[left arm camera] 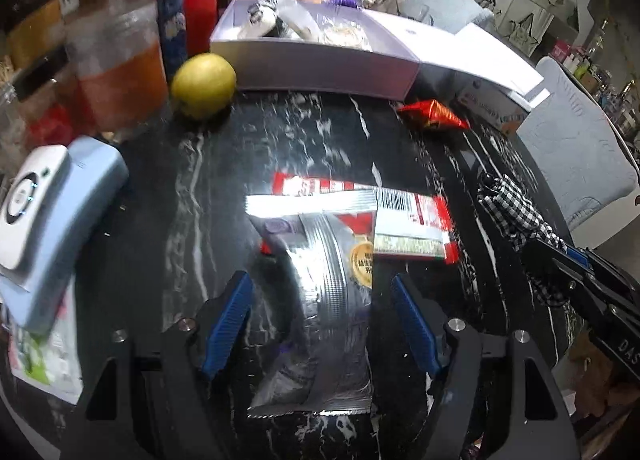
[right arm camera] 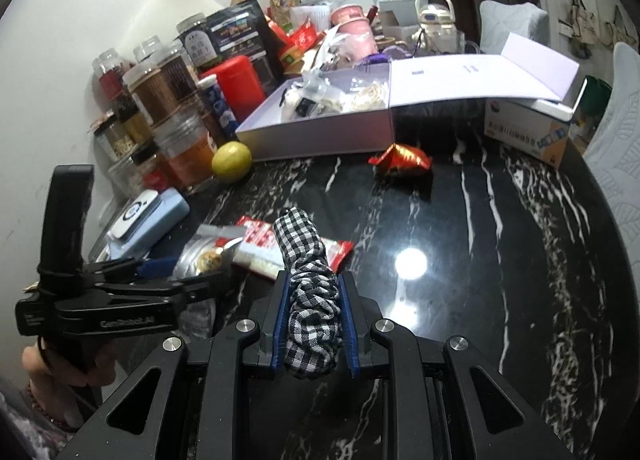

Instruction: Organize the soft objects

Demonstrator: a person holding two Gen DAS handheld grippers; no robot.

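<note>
My left gripper [left arm camera: 322,292] is open, its blue pads on either side of a silver snack packet [left arm camera: 320,300] that lies flat on the black marble table [left arm camera: 248,163]. A red and white packet [left arm camera: 404,219] lies just beyond it. My right gripper [right arm camera: 313,300] is shut on a black-and-white checkered cloth scrunchie [right arm camera: 310,292] and holds it above the table; the scrunchie also shows in the left wrist view [left arm camera: 516,211]. An open white box [right arm camera: 320,127] with small items stands at the back. A red foil packet [right arm camera: 402,157] lies in front of it.
A yellow lemon [left arm camera: 204,85] sits by jars [right arm camera: 168,107] and a red canister [right arm camera: 240,83] at the left. A light blue device [left arm camera: 52,211] lies at the left edge. A cardboard carton [right arm camera: 528,129] stands at the back right.
</note>
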